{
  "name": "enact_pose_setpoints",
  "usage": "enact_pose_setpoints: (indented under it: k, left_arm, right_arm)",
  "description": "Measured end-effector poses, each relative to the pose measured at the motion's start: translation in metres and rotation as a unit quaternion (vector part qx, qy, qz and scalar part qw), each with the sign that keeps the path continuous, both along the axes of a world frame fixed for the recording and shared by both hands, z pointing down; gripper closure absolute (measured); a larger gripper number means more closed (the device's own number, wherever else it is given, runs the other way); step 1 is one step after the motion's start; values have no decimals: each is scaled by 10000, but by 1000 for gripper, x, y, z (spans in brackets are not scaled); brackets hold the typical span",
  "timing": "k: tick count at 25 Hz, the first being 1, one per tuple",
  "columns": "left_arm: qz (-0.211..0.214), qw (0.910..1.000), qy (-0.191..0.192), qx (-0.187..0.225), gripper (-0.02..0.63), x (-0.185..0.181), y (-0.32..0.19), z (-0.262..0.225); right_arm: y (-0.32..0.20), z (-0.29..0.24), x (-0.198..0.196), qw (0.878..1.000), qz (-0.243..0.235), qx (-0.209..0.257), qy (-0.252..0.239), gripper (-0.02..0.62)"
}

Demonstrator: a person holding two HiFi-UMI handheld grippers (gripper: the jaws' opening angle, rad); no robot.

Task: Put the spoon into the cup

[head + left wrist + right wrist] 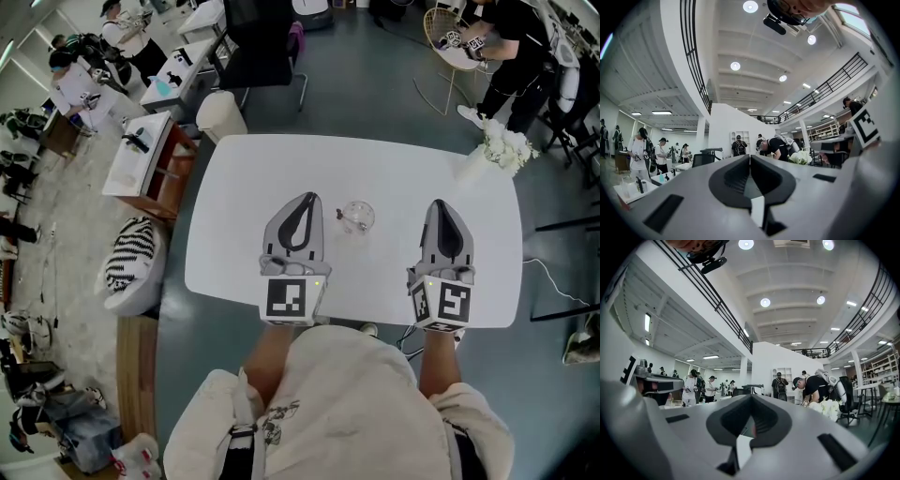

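Looking down in the head view, the clear round glass cup (pixel 357 217) stands on the white rounded table (pixel 244 187), left gripper (pixel 307 198) at its nine o'clock, right gripper (pixel 440 203) at three, both apart from it. A sliver at its rim may be the spoon; if so, little remains. Bare tabletop spreads toward twelve; the edge lies at six. Each gripper view shows jaws together, empty.

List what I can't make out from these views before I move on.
- Spoon: head view, too small; a sliver beside the glass cup may be it, in or out unclear.
- The cup itself: missing from both gripper views; the bodies of the shut left gripper and right gripper block the table.
- Table's near edge: head view, partly hidden by the grippers and the person.
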State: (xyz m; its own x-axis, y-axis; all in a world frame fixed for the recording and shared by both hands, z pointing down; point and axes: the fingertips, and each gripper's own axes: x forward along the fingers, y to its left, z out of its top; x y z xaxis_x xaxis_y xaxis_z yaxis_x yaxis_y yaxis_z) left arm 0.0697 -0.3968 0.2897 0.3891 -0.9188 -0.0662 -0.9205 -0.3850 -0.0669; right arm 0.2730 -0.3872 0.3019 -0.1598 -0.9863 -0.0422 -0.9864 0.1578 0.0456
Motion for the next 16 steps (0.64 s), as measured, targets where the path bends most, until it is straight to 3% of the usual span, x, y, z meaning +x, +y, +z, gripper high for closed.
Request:
enact_pose_setpoints:
  k: [7,16]
  left_arm:
    - [-21,9998,-109,-178,597,0,-1,14]
    - [-6,9999,-63,-83,597,1,1,13]
  right_arm:
    - [0,4,1,10000,-7,-15,11,607]
    - [2,-1,1,10000,2,-10,47,607]
